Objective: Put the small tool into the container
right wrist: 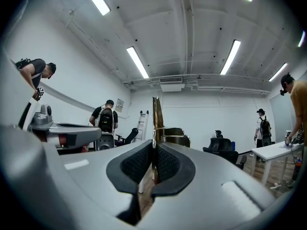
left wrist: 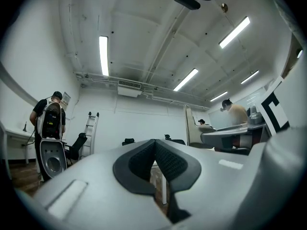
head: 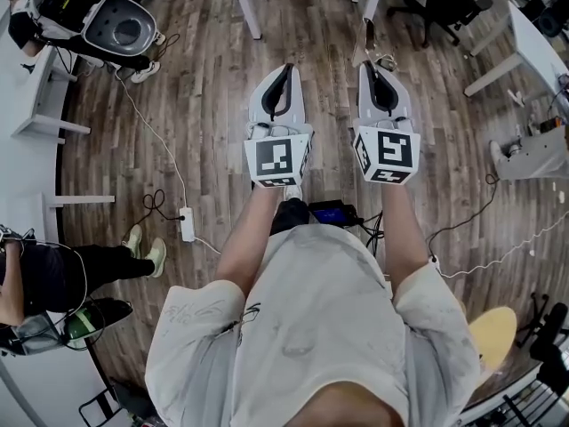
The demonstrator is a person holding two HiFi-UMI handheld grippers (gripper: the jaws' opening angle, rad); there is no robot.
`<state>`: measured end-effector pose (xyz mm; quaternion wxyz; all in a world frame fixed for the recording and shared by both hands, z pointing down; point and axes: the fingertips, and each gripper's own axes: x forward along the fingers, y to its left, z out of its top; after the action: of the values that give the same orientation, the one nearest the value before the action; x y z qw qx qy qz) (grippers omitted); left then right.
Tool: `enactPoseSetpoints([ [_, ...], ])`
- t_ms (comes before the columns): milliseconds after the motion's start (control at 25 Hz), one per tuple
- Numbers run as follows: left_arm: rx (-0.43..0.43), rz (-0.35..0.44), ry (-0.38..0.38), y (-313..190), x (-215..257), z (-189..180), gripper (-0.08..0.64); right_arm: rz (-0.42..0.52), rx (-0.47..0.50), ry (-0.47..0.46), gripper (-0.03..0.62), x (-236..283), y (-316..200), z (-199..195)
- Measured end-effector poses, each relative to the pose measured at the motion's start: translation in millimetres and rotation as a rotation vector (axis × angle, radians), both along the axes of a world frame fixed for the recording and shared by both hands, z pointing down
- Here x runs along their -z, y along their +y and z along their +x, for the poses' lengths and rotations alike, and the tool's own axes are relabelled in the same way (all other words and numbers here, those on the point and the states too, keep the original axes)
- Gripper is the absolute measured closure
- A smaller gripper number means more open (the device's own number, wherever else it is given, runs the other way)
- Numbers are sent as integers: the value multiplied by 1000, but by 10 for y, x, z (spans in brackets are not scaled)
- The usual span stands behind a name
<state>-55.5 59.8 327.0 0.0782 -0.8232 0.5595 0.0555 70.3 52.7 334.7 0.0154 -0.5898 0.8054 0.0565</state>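
Shiny metal tool (right wrist: 155, 116), matt wood floor (head: 204, 123)

Long ceiling lights (left wrist: 103, 55) lit the room brightly and evenly, and the white walls (left wrist: 144, 119) spread the light further; several tubes burned out to pure white glare. Shadows were faint and soft on the floor (head: 204, 114), which carried a mild sheen. Both gripper views were ringed by black corners, with straight lines bowed toward the edges. The left gripper (left wrist: 154, 147) and right gripper (right wrist: 154, 150) looked soft near the lens; the tool (right wrist: 156, 114) clamped in the right one gave a dull brass glint
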Motion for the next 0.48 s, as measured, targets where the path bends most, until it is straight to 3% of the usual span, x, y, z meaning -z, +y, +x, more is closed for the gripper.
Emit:
enactPoseSetpoints([
  [480,-38,10,26,-382,31,-134,549,8,-44,14,584,42,-316,-109],
])
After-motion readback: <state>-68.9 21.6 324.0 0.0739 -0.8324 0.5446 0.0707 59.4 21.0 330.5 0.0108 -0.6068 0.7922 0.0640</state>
